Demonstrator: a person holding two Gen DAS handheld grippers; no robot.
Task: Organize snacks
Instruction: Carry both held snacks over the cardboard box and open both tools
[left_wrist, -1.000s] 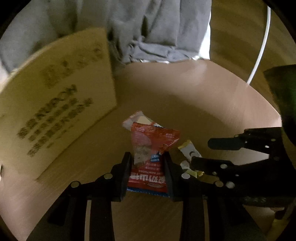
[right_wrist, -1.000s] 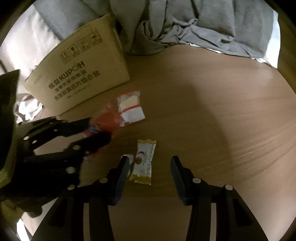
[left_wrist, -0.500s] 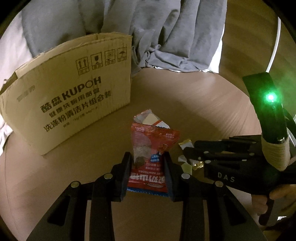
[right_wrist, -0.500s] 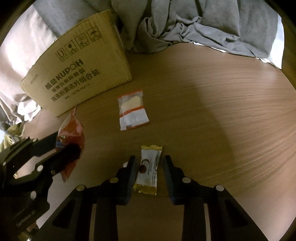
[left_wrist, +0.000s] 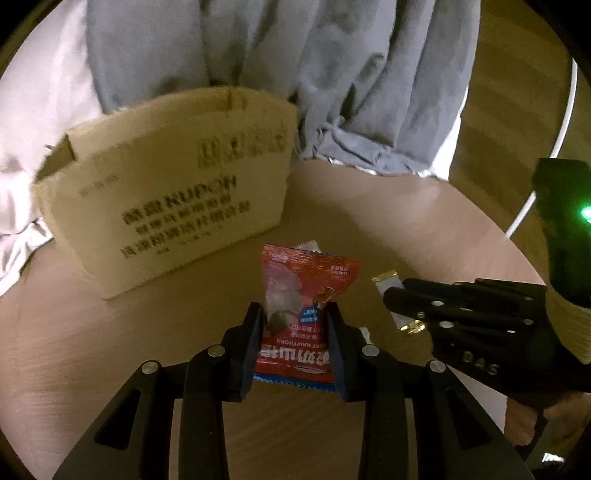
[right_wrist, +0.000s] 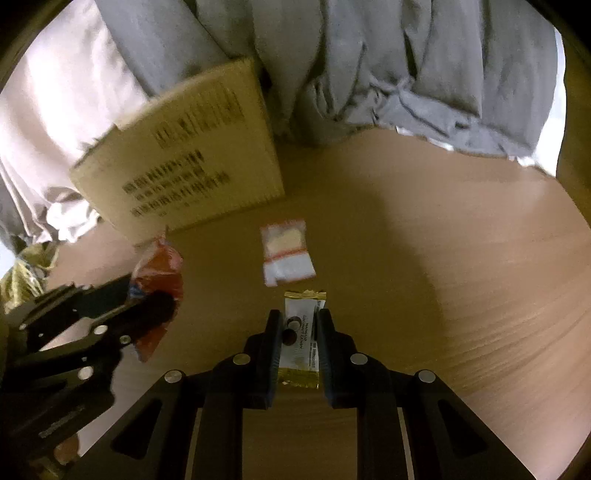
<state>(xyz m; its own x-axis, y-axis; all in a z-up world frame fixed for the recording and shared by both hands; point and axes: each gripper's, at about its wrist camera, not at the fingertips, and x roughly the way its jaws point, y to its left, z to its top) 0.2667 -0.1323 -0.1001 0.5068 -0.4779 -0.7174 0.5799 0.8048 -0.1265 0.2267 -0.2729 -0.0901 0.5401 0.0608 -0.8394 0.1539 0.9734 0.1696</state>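
Observation:
My left gripper (left_wrist: 294, 314) is shut on a red snack packet (left_wrist: 303, 295) and holds it above the round wooden table (left_wrist: 424, 229). It also shows at the left of the right wrist view (right_wrist: 147, 306), with the red packet (right_wrist: 159, 273) in it. My right gripper (right_wrist: 300, 325) is shut on a white and gold snack bar (right_wrist: 301, 332) and holds it just above the table. It shows at the right of the left wrist view (left_wrist: 391, 295), where the bar (left_wrist: 388, 284) partly shows. A clear and white snack packet (right_wrist: 286, 251) lies on the table ahead.
An open cardboard box (left_wrist: 166, 206) with printed text stands at the back left of the table; it also shows in the right wrist view (right_wrist: 199, 162). Grey cloth (right_wrist: 388, 55) hangs behind the table. A white cable (left_wrist: 554, 129) runs at the far right.
My right gripper closed on the white and gold bar and lifted it off the table. My left gripper rose with the red packet, and the box now sits lower in view.

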